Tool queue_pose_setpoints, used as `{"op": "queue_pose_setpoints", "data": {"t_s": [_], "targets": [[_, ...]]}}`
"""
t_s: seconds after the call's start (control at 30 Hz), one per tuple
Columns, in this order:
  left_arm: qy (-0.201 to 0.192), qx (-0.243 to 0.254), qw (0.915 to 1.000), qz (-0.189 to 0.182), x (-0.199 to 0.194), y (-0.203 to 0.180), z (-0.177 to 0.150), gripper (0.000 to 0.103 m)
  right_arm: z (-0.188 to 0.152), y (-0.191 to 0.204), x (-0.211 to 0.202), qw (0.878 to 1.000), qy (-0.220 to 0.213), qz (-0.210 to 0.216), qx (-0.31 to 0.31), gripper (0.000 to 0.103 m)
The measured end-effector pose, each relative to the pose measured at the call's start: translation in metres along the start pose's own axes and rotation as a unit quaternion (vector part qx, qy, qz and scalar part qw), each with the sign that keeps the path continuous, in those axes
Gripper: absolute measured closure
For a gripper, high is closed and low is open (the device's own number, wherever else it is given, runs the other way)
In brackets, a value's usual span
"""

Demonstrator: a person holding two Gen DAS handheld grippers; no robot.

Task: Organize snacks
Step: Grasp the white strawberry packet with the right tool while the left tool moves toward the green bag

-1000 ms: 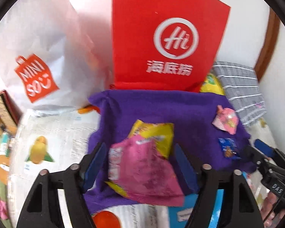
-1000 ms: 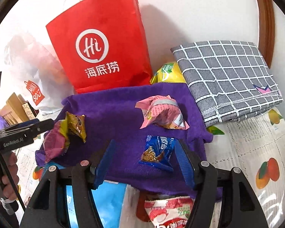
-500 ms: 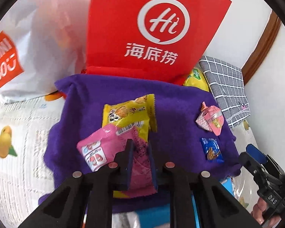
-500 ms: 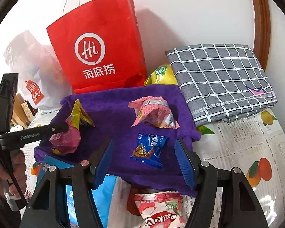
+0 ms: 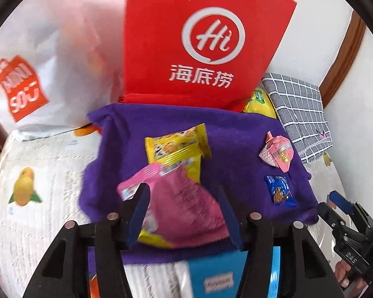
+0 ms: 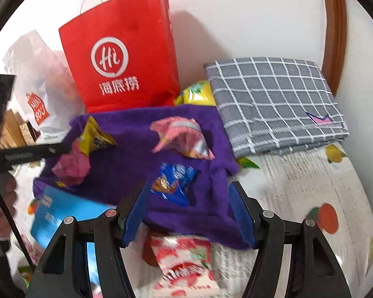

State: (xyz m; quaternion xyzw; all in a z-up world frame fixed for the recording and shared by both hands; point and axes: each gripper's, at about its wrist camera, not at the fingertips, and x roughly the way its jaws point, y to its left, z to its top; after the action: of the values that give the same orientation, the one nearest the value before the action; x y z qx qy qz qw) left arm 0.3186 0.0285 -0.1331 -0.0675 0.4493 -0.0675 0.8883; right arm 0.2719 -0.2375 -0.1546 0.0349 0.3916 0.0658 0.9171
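Note:
A purple cloth (image 5: pixel 236 129) lies spread on the table with snack packets on it. My left gripper (image 5: pixel 182 198) is opening, and a crumpled pink packet (image 5: pixel 184 206) lies between its blue pads on top of a yellow packet (image 5: pixel 176 146). The pads no longer pinch it. My right gripper (image 6: pixel 188 188) stands open just short of a small blue packet (image 6: pixel 172 183), with nothing between its pads. A light pink packet (image 6: pixel 181 136) rests farther back on the purple cloth (image 6: pixel 136 129). In the right wrist view the left gripper's finger (image 6: pixel 24 155) reaches the pink packet (image 6: pixel 72 165).
A red paper bag (image 5: pixel 199 49) and a white shopping bag (image 5: pixel 49 62) stand against the wall. A folded grey checked cloth (image 6: pixel 273 104) lies at the right, with a yellow-green packet (image 6: pixel 196 94) beside it. A blue box (image 6: pixel 62 213) and a red-and-white packet (image 6: pixel 184 260) lie in front.
The left gripper closed on the pink packet half a second ago and has since spread apart, leaving it on the yellow one. The right gripper has shifted slightly across the cloth, still open.

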Motion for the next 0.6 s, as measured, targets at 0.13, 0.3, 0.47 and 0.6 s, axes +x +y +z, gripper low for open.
{"op": "queue_pose_setpoints", "data": {"t_s": [0.13, 0.3, 0.47, 0.6], "targets": [[-0.008, -0.004, 1.0000, 0.004, -0.019, 0.010, -0.010, 0.043, -0.021, -0.006, -0.001, 0.999, 0.028, 0.016, -0.001, 0.038], [-0.019, -0.014, 0.9997, 0.008, -0.046, 0.025, -0.028, 0.039, -0.049, -0.006, 0.008, 0.998, 0.058, 0.034, -0.001, 0.035], [-0.023, -0.020, 0.9993, 0.019, -0.068, 0.041, -0.048, 0.039, -0.063, -0.003, 0.020, 0.997, 0.066, 0.026, 0.008, 0.034], [-0.027, -0.027, 0.9988, 0.030, -0.086, 0.057, -0.063, 0.038, -0.068, 0.003, 0.019, 0.997, 0.071, 0.019, -0.005, 0.036]]}}
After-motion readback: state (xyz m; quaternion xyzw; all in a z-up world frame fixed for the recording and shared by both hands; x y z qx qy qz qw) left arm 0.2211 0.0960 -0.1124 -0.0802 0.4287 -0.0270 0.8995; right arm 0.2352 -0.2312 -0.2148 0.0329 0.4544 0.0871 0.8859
